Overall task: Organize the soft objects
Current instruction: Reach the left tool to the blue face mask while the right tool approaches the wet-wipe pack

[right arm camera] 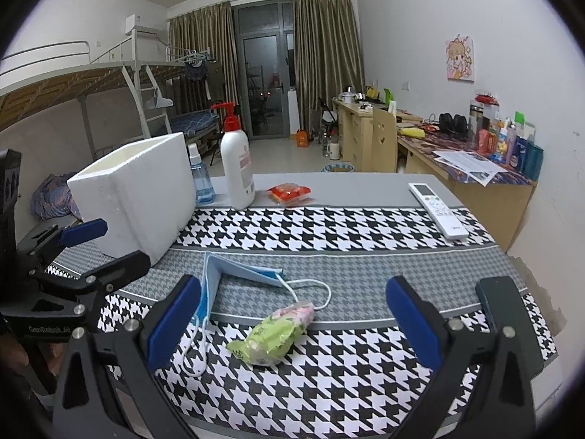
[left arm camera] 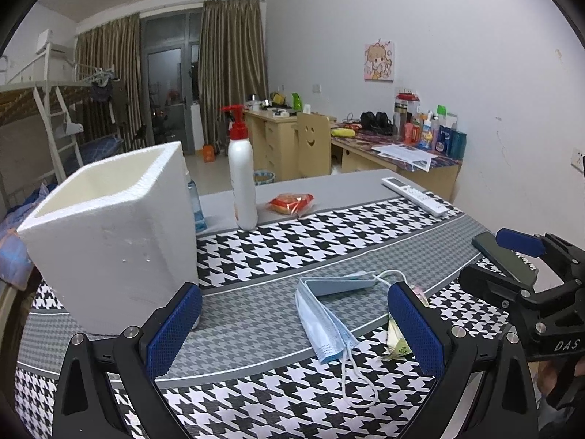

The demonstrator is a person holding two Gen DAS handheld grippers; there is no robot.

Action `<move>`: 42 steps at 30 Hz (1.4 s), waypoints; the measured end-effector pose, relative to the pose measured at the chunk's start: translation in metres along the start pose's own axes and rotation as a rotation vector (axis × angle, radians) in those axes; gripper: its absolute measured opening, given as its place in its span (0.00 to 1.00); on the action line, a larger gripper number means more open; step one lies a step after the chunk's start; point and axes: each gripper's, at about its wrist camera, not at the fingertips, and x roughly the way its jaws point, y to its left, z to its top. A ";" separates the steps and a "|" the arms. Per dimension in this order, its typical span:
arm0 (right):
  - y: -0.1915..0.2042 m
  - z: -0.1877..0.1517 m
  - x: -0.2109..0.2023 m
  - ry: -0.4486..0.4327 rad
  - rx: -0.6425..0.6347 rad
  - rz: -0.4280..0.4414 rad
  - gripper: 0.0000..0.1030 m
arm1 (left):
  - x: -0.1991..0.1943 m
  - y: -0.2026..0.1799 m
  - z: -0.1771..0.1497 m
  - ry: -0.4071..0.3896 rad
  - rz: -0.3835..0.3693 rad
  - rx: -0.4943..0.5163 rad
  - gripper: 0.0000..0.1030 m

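A blue face mask lies folded on the houndstooth cloth, between my left gripper's open fingers; it also shows in the right wrist view. A green and pink soft packet lies between my right gripper's open fingers; in the left wrist view only its edge shows behind the right finger. A white foam box stands open-topped at the left. My left gripper is open and empty, low over the table. My right gripper is open and empty.
A white pump bottle, a blue spray bottle, a red snack pack and a white remote lie at the back. A dark phone lies at the right edge. Desks and a bunk bed stand behind.
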 end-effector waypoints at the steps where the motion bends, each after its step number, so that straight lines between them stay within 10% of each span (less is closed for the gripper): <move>1: -0.001 -0.001 0.001 0.004 0.003 0.001 0.99 | 0.002 0.000 0.000 0.004 -0.001 0.000 0.99; 42: -0.010 -0.016 0.053 0.147 0.014 0.002 0.99 | 0.061 -0.003 -0.007 0.136 -0.012 0.010 0.99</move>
